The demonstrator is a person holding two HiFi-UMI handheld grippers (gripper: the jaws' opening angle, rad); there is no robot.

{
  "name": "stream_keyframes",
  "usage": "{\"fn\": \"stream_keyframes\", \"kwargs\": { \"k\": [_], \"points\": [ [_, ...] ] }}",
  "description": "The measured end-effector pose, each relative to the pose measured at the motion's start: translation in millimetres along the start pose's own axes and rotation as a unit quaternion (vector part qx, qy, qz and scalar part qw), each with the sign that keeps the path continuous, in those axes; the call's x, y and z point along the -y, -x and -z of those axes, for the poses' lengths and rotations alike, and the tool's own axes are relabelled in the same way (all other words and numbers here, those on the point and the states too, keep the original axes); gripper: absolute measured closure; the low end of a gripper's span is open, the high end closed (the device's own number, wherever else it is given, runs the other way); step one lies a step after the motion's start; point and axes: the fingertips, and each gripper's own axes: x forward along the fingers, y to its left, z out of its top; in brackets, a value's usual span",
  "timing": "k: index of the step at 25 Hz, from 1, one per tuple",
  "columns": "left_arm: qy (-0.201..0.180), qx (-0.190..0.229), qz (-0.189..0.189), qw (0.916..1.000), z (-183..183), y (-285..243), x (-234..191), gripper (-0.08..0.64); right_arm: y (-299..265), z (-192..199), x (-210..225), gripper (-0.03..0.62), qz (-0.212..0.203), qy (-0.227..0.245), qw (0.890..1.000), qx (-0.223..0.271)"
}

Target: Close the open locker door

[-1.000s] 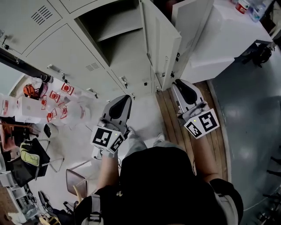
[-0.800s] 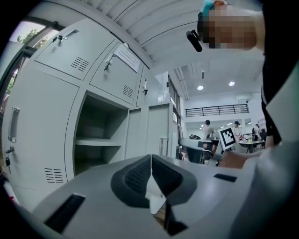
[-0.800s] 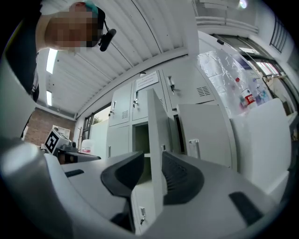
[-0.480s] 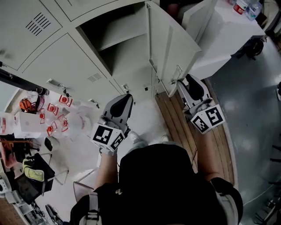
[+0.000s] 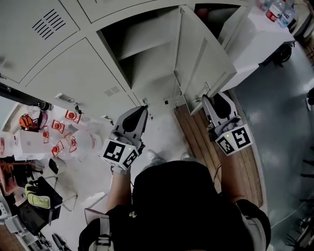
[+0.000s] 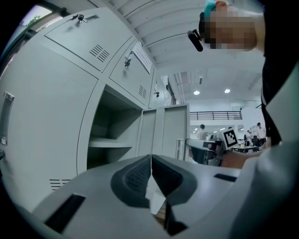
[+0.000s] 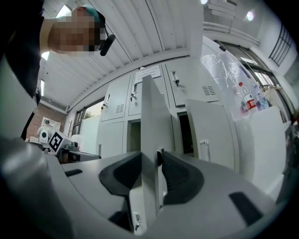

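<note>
Grey metal lockers (image 5: 64, 68) fill the upper half of the head view. One compartment (image 5: 142, 54) at upper centre stands open and shows a bare shelf (image 5: 140, 45) inside.

The locker door (image 5: 201, 59) swings out from the compartment's right side toward the lower right of the frame. Its free edge ends just above a strip of wooden flooring (image 5: 196, 142).

Right gripper (image 5: 214, 99): it sits at that free edge. In the right gripper view the door's edge (image 7: 150, 116) stands upright between the jaws. They have just been closing, and the pads now bear on the panel from both sides, the right pad at a small dark fitting.

Left gripper (image 5: 142, 110): it is at lower centre, over white floor (image 5: 164, 132) below the open compartment and well apart from the door. Its jaws are together with nothing between them (image 6: 151, 158).

Room for movement:
- The arc between the door and the compartment is free of objects.
- Right of the door, a second locker door (image 7: 210, 135) also hangs open.
- Beyond it a white table (image 5: 255, 44) carrying bottles (image 5: 274, 9) crowds the upper right corner.
- Grey floor (image 5: 279, 127) at right is open.
- Bags and red-and-white packets (image 5: 61, 128) lie at the left edge, away from the door's path.
</note>
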Motion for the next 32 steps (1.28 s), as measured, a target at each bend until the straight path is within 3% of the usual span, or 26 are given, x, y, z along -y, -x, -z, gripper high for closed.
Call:
{"fn": "stream_keyframes", "kwargs": {
  "k": [15, 23, 32],
  "points": [
    [0.005, 0.006, -0.012, 0.9999, 1, 40, -67, 0.534, -55, 11, -79, 0.413, -0.018, 0.01, 1.0, 0.009],
    [0.001, 0.011, -0.016, 0.9998, -5, 68, -94, 0.535, -95, 17, -110, 0.403, 0.02, 0.03, 0.999, 0.013],
    [0.002, 0.014, -0.028, 0.9995, -4, 94, -113, 0.535, -137, 26, -130, 0.409, 0.018, 0.009, 1.0, 0.007]
  ]
}}
